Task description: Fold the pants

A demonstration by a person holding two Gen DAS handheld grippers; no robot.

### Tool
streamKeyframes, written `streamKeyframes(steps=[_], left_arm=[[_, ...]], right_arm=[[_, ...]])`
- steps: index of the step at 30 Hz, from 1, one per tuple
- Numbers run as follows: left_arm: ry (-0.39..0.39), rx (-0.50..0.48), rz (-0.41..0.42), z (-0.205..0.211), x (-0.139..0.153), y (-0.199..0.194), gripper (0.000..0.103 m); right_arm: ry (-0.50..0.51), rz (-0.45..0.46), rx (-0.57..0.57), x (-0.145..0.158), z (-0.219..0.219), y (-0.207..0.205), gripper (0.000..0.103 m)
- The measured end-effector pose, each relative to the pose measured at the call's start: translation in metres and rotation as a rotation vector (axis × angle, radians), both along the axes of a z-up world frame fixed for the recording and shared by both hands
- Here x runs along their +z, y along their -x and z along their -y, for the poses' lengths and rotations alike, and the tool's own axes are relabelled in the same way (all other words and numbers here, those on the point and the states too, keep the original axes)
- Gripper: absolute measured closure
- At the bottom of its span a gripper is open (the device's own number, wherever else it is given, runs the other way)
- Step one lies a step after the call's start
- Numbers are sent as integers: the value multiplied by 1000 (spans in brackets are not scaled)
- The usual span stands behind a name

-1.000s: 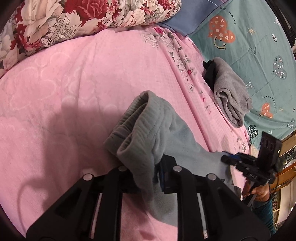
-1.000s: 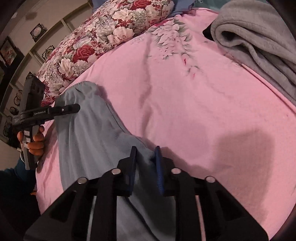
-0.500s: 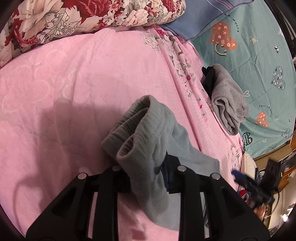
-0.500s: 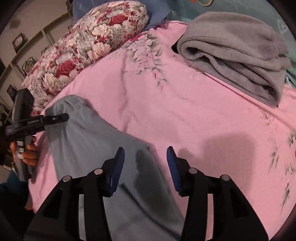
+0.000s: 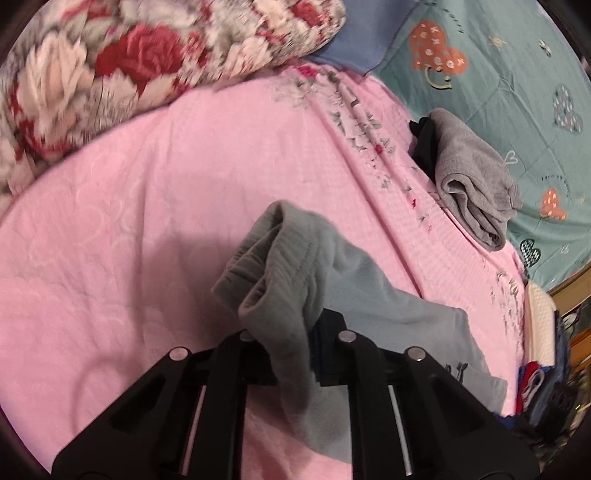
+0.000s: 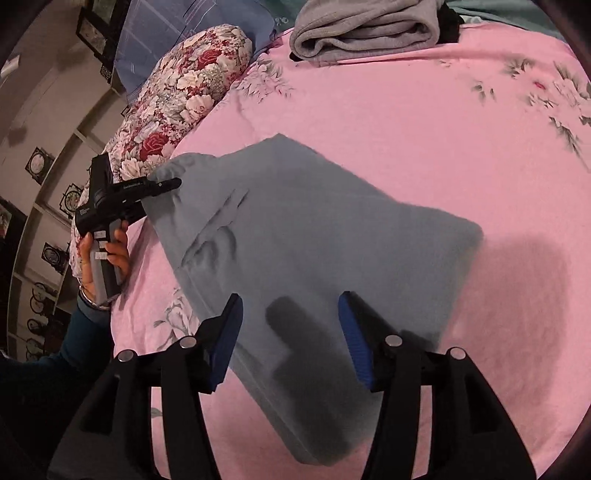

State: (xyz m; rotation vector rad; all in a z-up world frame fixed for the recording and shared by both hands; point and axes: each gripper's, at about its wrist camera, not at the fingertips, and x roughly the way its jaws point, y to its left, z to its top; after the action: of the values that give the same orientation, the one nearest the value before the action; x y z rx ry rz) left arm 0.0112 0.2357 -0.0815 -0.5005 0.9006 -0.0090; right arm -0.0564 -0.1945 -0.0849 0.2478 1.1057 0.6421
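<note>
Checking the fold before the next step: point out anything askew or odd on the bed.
The grey-blue pants lie askew: folded but slanted across the pink bedspread, waistband end bunched and lifted where the left gripper pinches it. The right gripper hovers over them, jaws opening, holding nothing. The grey folded garment looks tidy.

The grey-blue pants [image 6: 314, 236] lie spread on the pink bedspread [image 6: 424, 122], partly folded. The right gripper [image 6: 291, 343] hangs just above their near end, its blue-padded jaws opening with only cloth below them, not pinched. At the pants' far left corner the left gripper [image 6: 173, 182], held in a person's hand [image 6: 107, 254], appears to be closed on the waistband. Beyond the pants lie a floral pillow [image 6: 184, 92] and a folded grey garment [image 6: 365, 26].
</note>
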Motion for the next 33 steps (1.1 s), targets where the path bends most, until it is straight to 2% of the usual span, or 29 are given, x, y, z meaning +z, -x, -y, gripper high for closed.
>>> streamKeyframes(steps=[2,5,9,13,17,21,26,33], left_arm=[[-73,-23,60,15,20,7,93],[-146,-93,141,43,48,18,93],[-231,-272,227,107,81,34,93],[-325,-460,281,182,94,51,93],[-402,-648,304,251,87,72,93],[-434,-761,297,295,73,87,93],[-452,-837,265,324,54,97,93],[-462,-901,234,341,37,108,93]], right_arm=[[-51,4,-26,9,11,1,43],[-69,84,-98,25,37,2,41],[-191,86,-226,27,88,3,41],[-325,48,-328,11,127,5,41],[-415,-16,-401,-6,148,6,37],[-420,-1,-389,-4,149,8,36],[-423,12,-369,-2,147,13,33],[-419,22,-358,-1,146,13,33]])
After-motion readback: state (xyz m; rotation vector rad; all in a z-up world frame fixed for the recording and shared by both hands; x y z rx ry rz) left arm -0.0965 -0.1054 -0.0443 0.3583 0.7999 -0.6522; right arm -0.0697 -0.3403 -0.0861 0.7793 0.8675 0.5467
